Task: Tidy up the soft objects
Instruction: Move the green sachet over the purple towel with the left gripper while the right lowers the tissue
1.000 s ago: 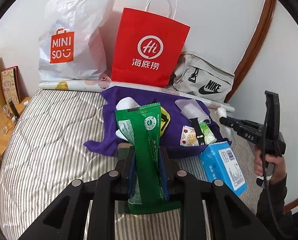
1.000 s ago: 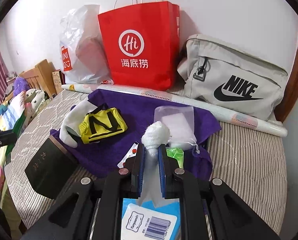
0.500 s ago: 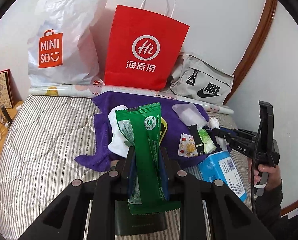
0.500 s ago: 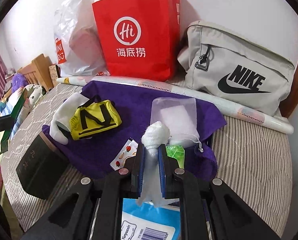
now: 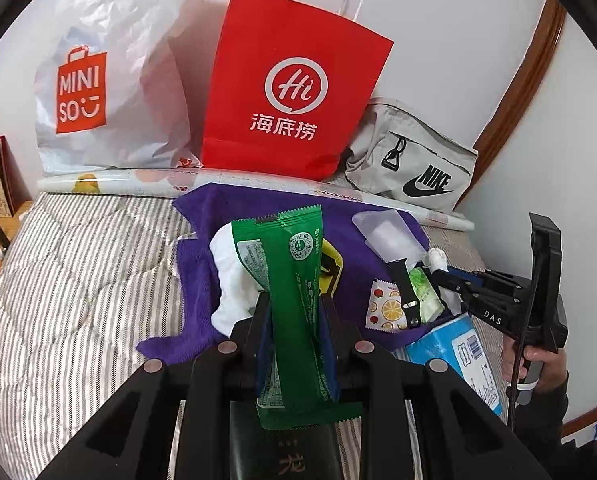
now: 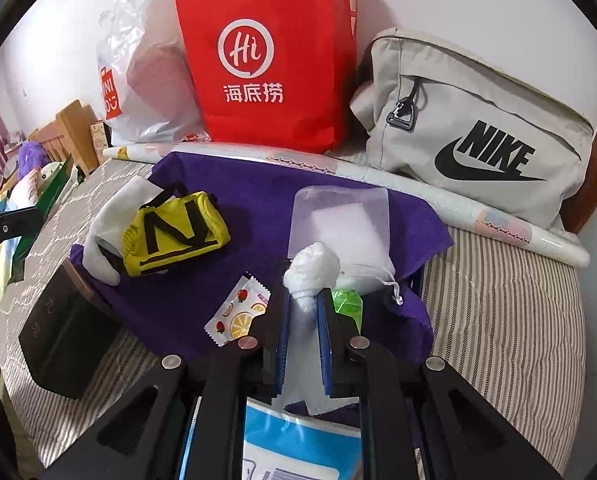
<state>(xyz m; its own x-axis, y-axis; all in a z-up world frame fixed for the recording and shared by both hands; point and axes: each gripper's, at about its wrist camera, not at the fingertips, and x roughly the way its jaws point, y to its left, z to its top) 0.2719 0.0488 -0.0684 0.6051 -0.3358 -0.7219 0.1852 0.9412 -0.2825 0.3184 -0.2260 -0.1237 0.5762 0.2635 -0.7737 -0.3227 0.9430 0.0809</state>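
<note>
Striped mattress point(image 5: 78, 280), purple cloth point(image 6: 234, 184) spread mid-bed. Left gripper point(image 5: 296, 320) clamps green packet point(image 5: 294, 300); right gripper point(image 6: 303, 320) pinches white wad point(image 6: 310, 270). Lower both onto bare cloth, clear of yellow pouch point(image 6: 178, 232).

This is a bedroom in a home: a striped bed point(image 5: 78, 280) stands against the wall, with shopping bags point(image 5: 290, 96) behind it and a wooden headboard point(image 6: 70, 132) beside.
</note>
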